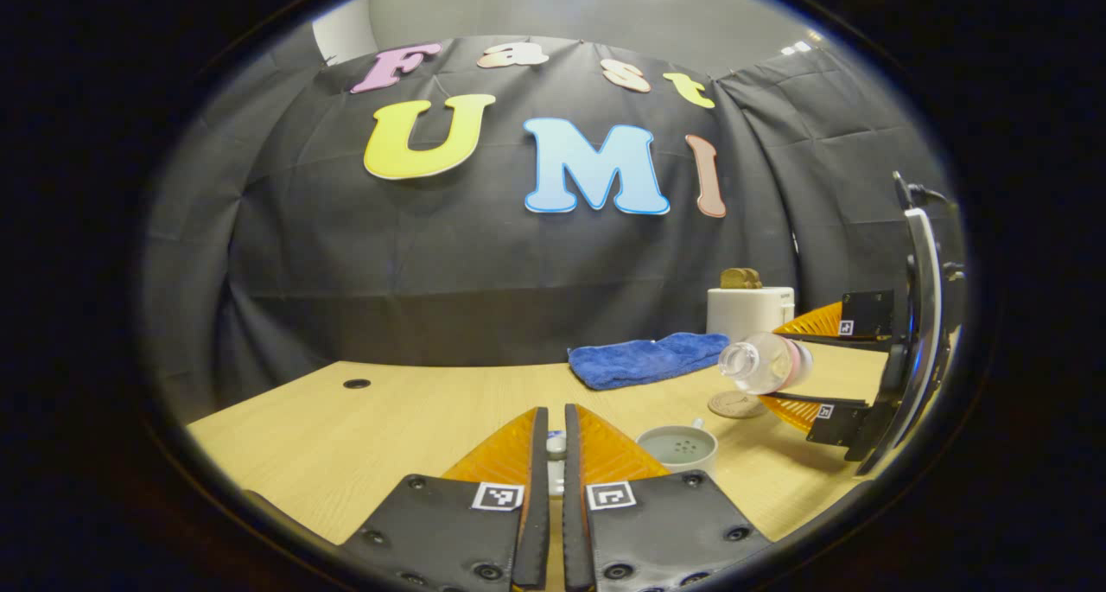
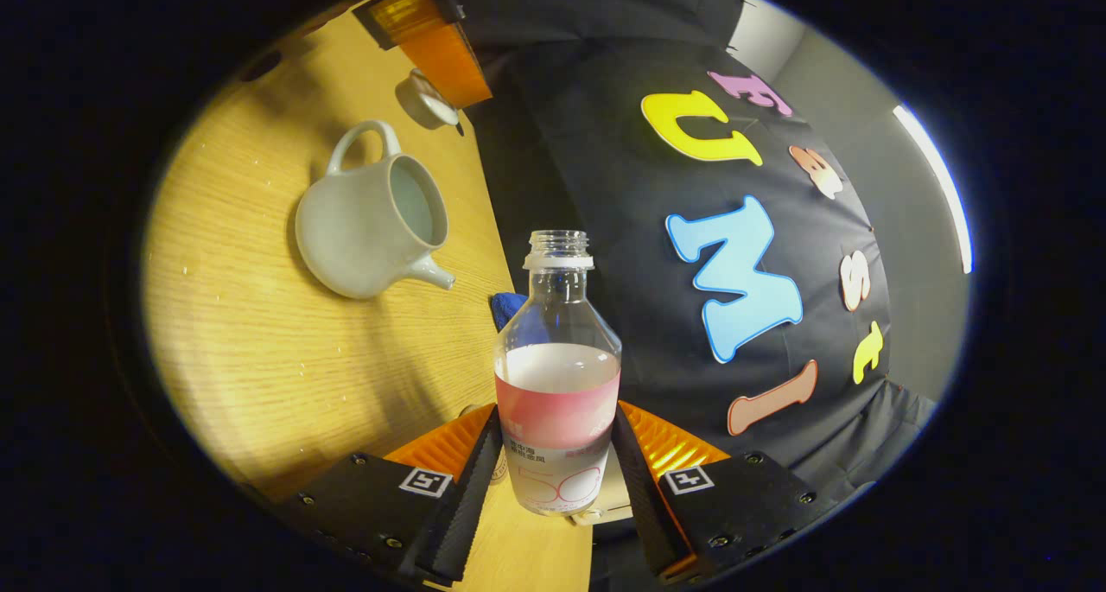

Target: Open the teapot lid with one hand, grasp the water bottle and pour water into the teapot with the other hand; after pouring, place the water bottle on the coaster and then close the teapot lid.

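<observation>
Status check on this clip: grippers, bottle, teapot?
Left gripper shut on lid. Right gripper shut on water bottle, tipped toward open teapot. Coaster free.

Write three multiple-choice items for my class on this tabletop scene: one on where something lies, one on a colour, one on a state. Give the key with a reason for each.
1. Where does the blue towel lie?
A. On the table beside the toaster
B. Inside the teapot
C. Under the coaster

2. What colour is the band around the water bottle?
A. Green
B. Pink
C. Black

3. In what state is the teapot?
A. Lid on
B. Tipped on its side
C. Lid off, mouth open

Key: 1 A, the left gripper view shows it on the wood next to the toaster. 2 B, the right gripper view shows a pink band. 3 C, the left gripper holds the lid away while the right gripper tilts the bottle.
</observation>
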A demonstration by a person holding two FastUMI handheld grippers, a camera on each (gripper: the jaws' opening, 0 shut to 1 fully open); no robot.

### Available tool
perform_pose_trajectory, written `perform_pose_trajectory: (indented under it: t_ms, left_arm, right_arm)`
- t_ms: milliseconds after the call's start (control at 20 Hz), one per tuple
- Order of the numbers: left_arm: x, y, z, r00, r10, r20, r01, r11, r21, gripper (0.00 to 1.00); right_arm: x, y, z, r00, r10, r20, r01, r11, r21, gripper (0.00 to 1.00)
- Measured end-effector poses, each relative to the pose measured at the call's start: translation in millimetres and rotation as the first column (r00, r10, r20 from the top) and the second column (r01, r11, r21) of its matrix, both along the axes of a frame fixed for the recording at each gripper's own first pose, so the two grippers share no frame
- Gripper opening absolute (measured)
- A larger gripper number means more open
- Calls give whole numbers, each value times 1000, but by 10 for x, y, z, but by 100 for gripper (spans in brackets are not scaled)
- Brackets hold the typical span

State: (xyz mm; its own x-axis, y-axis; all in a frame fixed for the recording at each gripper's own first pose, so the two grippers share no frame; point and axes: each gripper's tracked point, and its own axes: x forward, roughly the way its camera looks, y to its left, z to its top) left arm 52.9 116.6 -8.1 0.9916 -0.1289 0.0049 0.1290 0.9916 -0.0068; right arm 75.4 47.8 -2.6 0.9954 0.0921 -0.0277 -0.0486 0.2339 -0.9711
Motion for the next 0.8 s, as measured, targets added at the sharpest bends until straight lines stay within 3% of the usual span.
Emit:
perform_pose_trajectory:
  t_ms: [400, 800]
  left_arm:
    - [1, -12, 1, 1000, -8, -1, 8, 1000, 0, 12]
    - [-1, -18, -3, 1000, -18, -5, 18, 1000, -1, 14]
  right_arm:
    - [-20, 72, 105, 996, 88, 28, -79, 971, -225, 74]
    - [-51, 131, 245, 980, 182, 79, -129, 886, -445, 74]
